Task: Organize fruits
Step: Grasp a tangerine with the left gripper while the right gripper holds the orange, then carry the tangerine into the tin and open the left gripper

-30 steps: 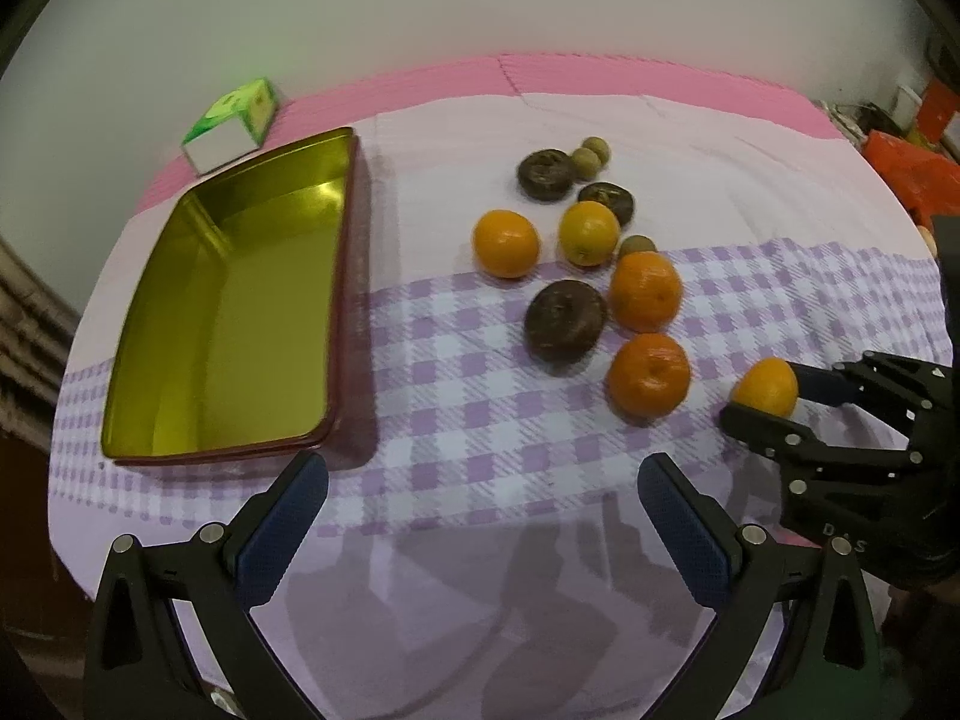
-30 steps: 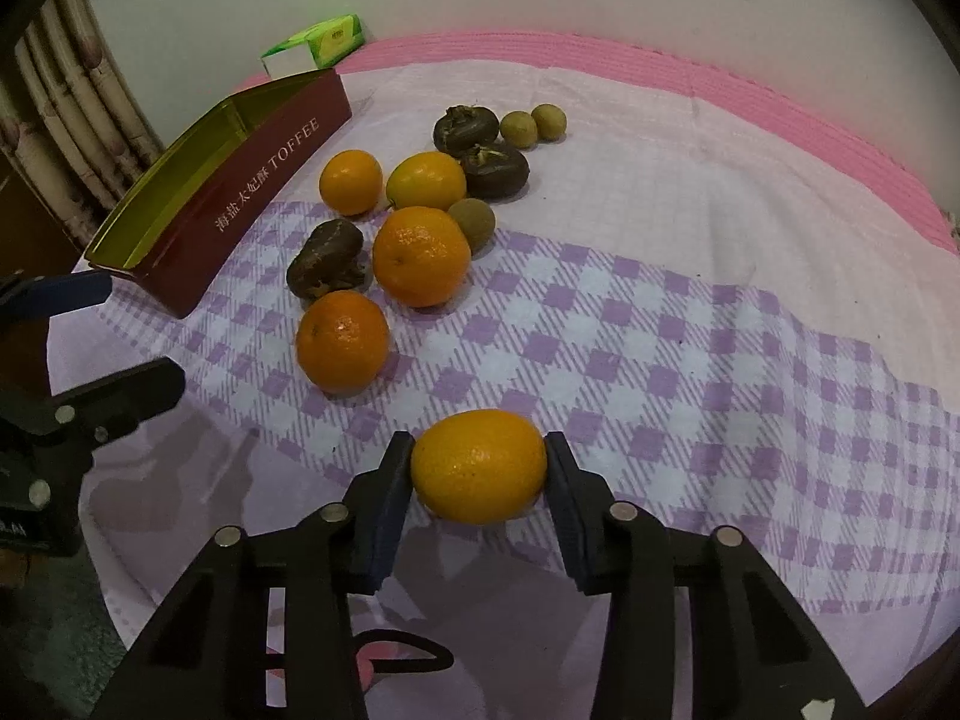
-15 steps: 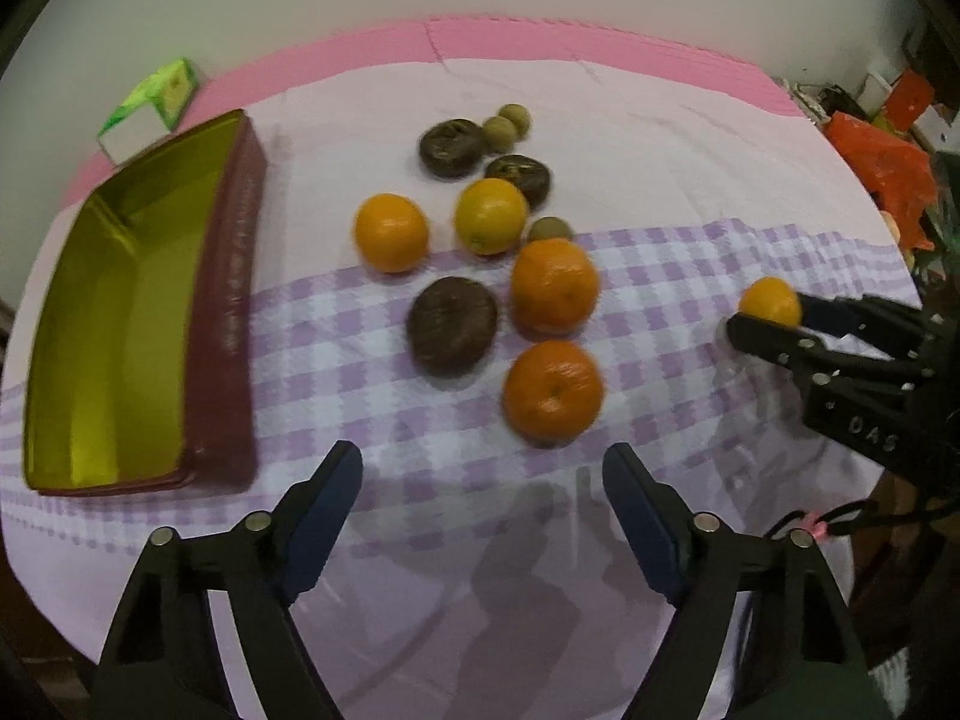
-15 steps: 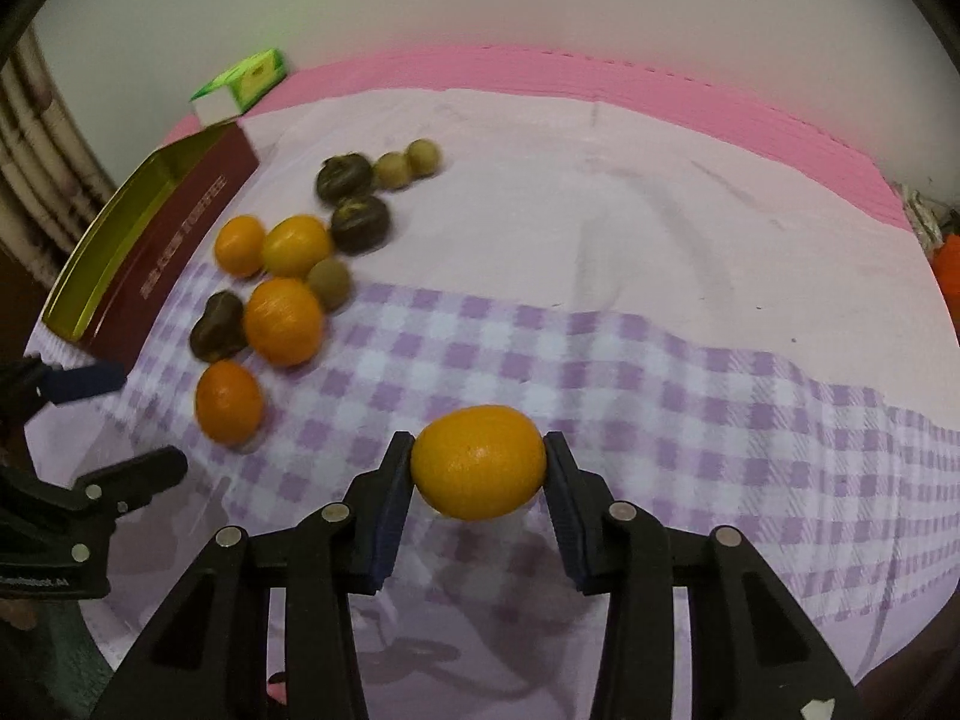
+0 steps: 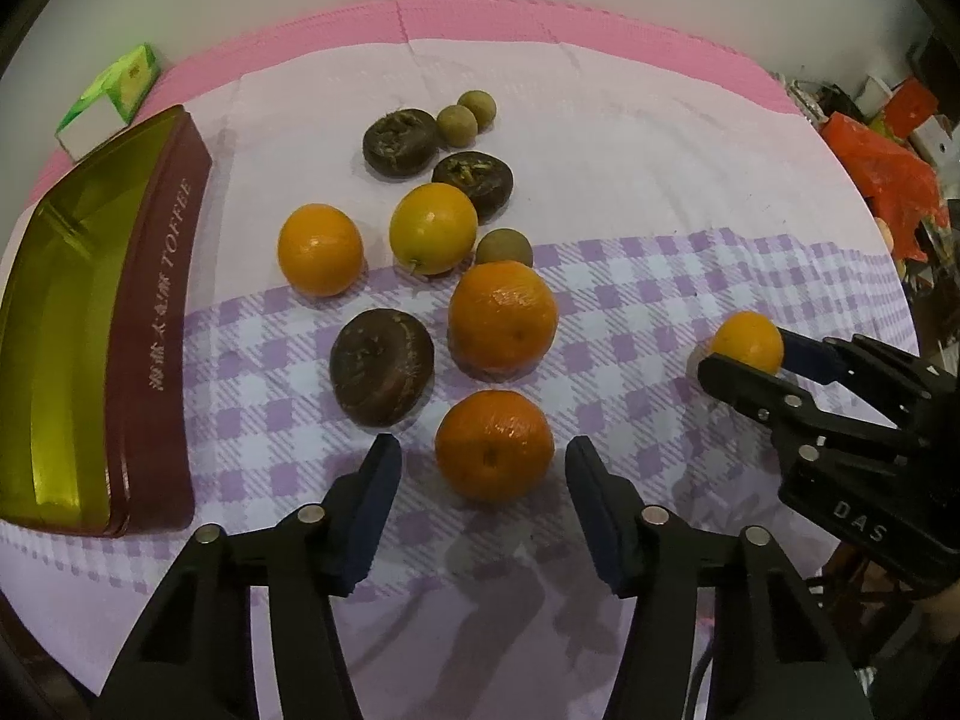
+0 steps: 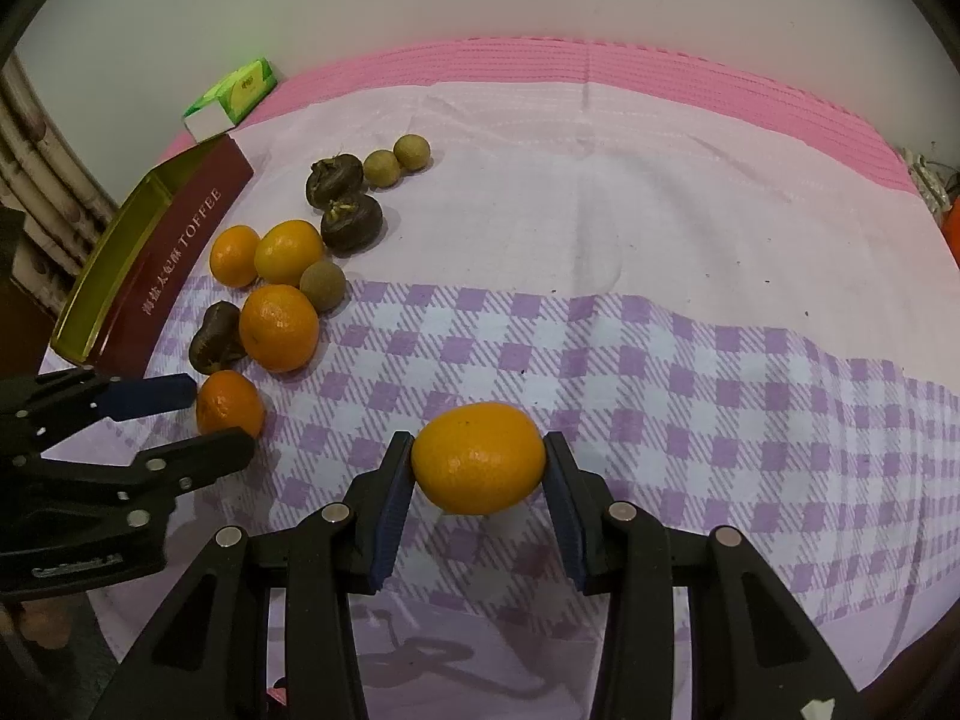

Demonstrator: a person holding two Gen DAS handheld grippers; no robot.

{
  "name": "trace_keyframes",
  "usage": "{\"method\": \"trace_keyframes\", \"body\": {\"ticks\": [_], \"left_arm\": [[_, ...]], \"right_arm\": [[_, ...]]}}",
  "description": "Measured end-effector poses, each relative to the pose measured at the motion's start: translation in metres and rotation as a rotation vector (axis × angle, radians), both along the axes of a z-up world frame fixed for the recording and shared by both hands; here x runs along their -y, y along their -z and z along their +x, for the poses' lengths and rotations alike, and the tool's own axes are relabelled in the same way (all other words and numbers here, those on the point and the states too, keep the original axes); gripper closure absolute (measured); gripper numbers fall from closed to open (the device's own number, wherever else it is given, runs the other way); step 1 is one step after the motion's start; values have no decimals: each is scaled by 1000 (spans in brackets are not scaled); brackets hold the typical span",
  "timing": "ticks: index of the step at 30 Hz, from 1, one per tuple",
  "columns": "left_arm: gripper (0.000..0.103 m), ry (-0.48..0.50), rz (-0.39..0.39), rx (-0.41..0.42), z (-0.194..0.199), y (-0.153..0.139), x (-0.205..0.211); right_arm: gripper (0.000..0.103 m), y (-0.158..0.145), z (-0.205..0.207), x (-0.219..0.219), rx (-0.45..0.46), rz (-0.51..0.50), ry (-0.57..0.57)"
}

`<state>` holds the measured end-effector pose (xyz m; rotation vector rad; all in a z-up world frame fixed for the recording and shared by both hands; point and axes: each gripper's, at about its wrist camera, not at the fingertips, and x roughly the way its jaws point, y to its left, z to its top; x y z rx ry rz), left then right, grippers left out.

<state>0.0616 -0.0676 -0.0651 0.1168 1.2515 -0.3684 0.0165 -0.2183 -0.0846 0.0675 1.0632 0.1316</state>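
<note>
The left gripper [image 5: 483,501] points steeply down at the surface [image 5: 630,180], its blue-padded fingers [image 5: 372,510] standing on either side of the nearest orange [image 5: 493,445] with a gap on each side, so nothing is grasped. Its jaws have just been closing. A second ago they stood wide over bare checked cloth, with the toffee tin [image 5: 150,324] straight ahead. Now the tin lies off to the left, and the nearest orange, then well ahead of the fingers, sits between them.

The right gripper [image 6: 478,498] is clenched on a yellow-orange fruit [image 6: 478,457], both pads pressed against its sides, tilted downward with the fruit just above the checked cloth. Its grip matches the earlier frames. The view has swung since then, so the fruit cluster [image 6: 279,276] now lies farther off to the left.

From the toffee tin outward: the fruit cluster lies just right of its long side, with oranges, dark brown fruits [image 5: 382,366] and small greenish-brown ones [image 5: 457,125]. The held fruit is farthest from the tin, well right of the cluster.
</note>
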Motion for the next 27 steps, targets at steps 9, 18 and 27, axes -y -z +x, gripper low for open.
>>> {"method": "trace_keyframes", "body": {"ticks": [9,18,27], "left_arm": [[62,7,3,-8,2,6,3],[62,16,-8,22,-3,-8,0],[62,-74,-8,168,13,-60,-48]], "right_arm": [[64,-2,1,1,4,0,1],[64,1,1,0,1,-8,-1],[64,3,3,0,0,-16,2]]}}
